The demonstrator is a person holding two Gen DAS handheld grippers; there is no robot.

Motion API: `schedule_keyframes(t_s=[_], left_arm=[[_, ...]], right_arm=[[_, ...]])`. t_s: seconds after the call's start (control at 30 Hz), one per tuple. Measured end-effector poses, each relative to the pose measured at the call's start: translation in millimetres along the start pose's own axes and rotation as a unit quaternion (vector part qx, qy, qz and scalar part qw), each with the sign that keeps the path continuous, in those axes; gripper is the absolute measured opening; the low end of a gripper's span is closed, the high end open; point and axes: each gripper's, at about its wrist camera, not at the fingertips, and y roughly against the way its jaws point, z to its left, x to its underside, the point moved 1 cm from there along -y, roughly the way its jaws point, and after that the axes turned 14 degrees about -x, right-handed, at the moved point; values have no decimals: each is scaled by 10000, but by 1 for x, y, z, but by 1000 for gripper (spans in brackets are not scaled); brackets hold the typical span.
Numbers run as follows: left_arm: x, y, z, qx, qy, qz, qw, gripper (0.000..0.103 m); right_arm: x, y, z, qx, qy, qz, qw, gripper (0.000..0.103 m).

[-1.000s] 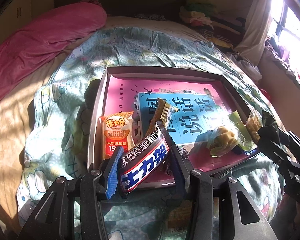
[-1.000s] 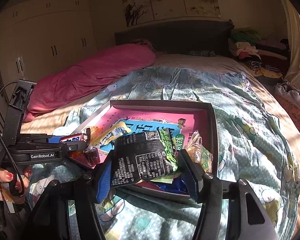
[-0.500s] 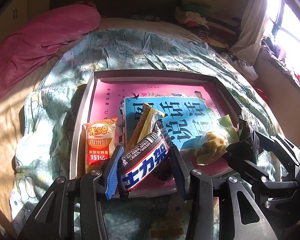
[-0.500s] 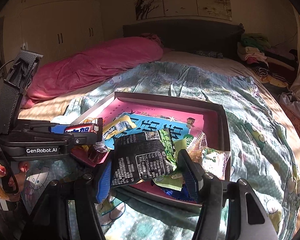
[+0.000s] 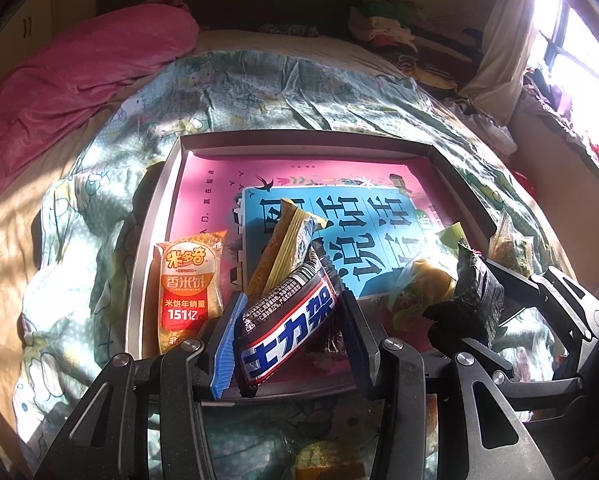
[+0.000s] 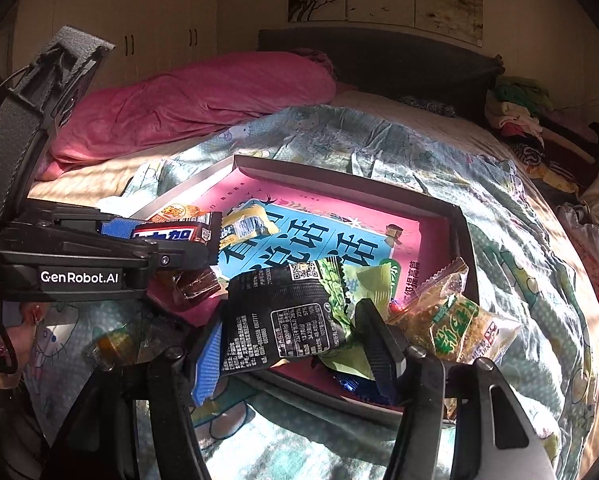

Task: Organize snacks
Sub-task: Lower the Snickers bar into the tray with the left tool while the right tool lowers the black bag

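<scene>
- Left wrist view, far left: a pink quilt (image 5: pixel 59 80) lies bunched along the upper left of the frame, on the bed beside a teal cartoon-print sheet (image 5: pixel 259 92).
- Centre left: a shallow grey tray (image 5: pixel 155 224) sits on that sheet, its floor covered by a pink and blue book (image 5: pixel 351 232).
- Inside the tray at lower left lies an orange rice-cracker packet (image 5: pixel 189 280), flat against the tray's left wall.
- Just right of it, a yellow-green snack stick (image 5: pixel 285 248) leans over the book cover.
- Bottom centre: the left gripper (image 5: pixel 289 332) is pinching a Snickers bar (image 5: pixel 289 328), the bar tilted with its upper end toward the upper right, above the tray's near edge.
- Lower right: the right gripper (image 5: pixel 465 308) enters from the right edge, clamped on a black snack packet (image 5: pixel 475 300) above the tray's right corner, next to a clear-wrapped yellow-green snack (image 5: pixel 423 284).
- Right wrist view, left side: the left gripper (image 6: pixel 171 236) reaches in level from the left with the Snickers bar (image 6: pixel 167 234) between its fingers; a person's fingers show at the lower left edge.
- Centre: the right gripper (image 6: pixel 291 332) is squeezing the black snack packet (image 6: pixel 283 316), held over the near side of the grey tray (image 6: pixel 339 178).
- Right of centre: a green-labelled clear snack bag (image 6: pixel 459 328) rests on the tray's near right corner, just beside the right finger.
- Under the packet, a blue foil wrapper (image 6: pixel 349 384) peeks out at the tray's near edge.
</scene>
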Motion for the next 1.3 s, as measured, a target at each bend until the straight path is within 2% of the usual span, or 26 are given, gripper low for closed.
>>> schedule_keyframes(t_s=[0.27, 0.47, 1.3], left_arm=[[-1, -4, 9, -4, 248, 134, 9996, 48], [-4, -4, 4, -117, 100, 159, 9998, 48], [-8, -10, 6, -21, 298, 190, 9994, 48]], right_arm=[[-3, -6, -3, 62, -39, -13, 10000, 62], [-4, -7, -6, 44, -109, -20, 9999, 62], [-5, -7, -9, 54, -330, -69, 9994, 66]])
